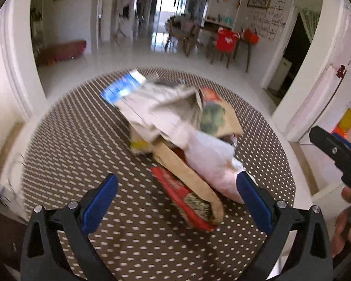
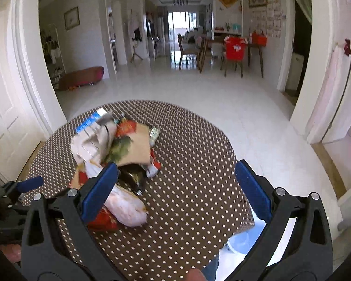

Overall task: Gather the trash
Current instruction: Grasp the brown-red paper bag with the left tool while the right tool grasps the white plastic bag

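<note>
A pile of trash (image 1: 175, 138) lies on a round table with a brown white-dotted cloth (image 1: 82, 140): crumpled newspaper (image 1: 173, 107), a blue-and-white wrapper (image 1: 121, 89), brown paper bags (image 1: 189, 175), a red snack packet (image 1: 182, 196) and a white plastic bag (image 1: 210, 164). My left gripper (image 1: 176, 187) is open, its jaws on either side of the pile's near end. My right gripper (image 2: 176, 180) is open above the table, to the right of the pile (image 2: 114, 154); its left finger (image 2: 100, 187) overlaps the white bag (image 2: 126, 208). The right gripper's body (image 1: 339, 157) shows at the left view's right edge.
A pale blue bin (image 2: 241, 241) shows below the table's near right edge. White tiled floor (image 2: 199, 89) stretches beyond the table to a dining table with chairs (image 2: 231, 51). White door frames (image 2: 35, 75) stand at both sides. A low brown bench (image 2: 82, 77) sits by the left wall.
</note>
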The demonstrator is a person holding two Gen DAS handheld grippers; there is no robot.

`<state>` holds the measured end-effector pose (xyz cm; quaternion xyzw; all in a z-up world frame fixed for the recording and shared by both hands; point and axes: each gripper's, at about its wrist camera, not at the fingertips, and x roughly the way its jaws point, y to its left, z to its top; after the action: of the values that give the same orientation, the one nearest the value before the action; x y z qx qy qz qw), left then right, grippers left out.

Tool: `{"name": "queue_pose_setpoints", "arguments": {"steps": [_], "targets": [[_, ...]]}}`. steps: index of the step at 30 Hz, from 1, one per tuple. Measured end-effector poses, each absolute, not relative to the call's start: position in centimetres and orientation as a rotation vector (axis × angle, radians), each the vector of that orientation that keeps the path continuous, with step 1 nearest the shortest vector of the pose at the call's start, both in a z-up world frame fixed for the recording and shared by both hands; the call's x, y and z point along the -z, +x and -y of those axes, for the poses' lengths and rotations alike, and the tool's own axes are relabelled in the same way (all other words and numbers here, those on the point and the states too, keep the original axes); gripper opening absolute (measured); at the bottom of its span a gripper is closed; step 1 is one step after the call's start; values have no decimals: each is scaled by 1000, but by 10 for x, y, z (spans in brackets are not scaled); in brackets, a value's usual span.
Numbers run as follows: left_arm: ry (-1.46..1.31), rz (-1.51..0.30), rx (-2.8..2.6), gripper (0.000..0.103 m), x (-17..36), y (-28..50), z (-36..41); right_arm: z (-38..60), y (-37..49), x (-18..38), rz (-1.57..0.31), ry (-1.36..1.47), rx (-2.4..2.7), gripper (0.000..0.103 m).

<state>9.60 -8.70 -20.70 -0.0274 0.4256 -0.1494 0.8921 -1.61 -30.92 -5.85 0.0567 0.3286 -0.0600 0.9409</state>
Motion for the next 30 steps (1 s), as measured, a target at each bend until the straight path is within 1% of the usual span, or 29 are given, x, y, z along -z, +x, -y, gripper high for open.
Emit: {"name": "queue_pose_setpoints", "arguments": {"steps": [4, 5, 7, 8, 9, 14, 16, 17, 18, 19, 20, 21, 24, 30], "targets": [[-85, -939, 334, 98, 229, 105, 99, 317, -10, 72, -716, 123, 113, 98], [-95, -948, 340, 95, 233, 106, 99, 317, -8, 76, -727, 123, 98, 98], [-124, -976, 370, 59, 242, 113, 100, 315, -4, 84, -742, 120, 67, 98], [-147, -995, 393, 54, 246, 115, 98, 312, -1, 87, -754, 124, 34, 98], [-175, -998, 418, 53, 250, 117, 96, 310, 1, 90, -761, 131, 12, 98], [-146, -972, 463, 51, 252, 110, 89, 279, 22, 112, -839, 153, -197, 98], [-138, -969, 465, 50, 246, 104, 82, 268, 33, 122, -871, 185, -282, 94], [-139, -970, 466, 50, 246, 103, 80, 265, 40, 127, -890, 190, -291, 85], [-137, -972, 466, 50, 246, 101, 77, 263, 48, 132, -912, 193, -289, 71], [-138, -973, 467, 50, 245, 100, 75, 262, 52, 137, -930, 201, -290, 61], [-141, -974, 466, 50, 245, 99, 72, 263, 55, 141, -951, 203, -280, 39], [-142, -973, 463, 50, 244, 97, 69, 262, 55, 141, -950, 201, -283, 39], [-139, -969, 457, 50, 240, 95, 61, 262, 44, 136, -942, 170, -309, 34], [-141, -952, 487, 49, 235, 81, 50, 292, 10, 121, -886, 254, -304, 32]]}}
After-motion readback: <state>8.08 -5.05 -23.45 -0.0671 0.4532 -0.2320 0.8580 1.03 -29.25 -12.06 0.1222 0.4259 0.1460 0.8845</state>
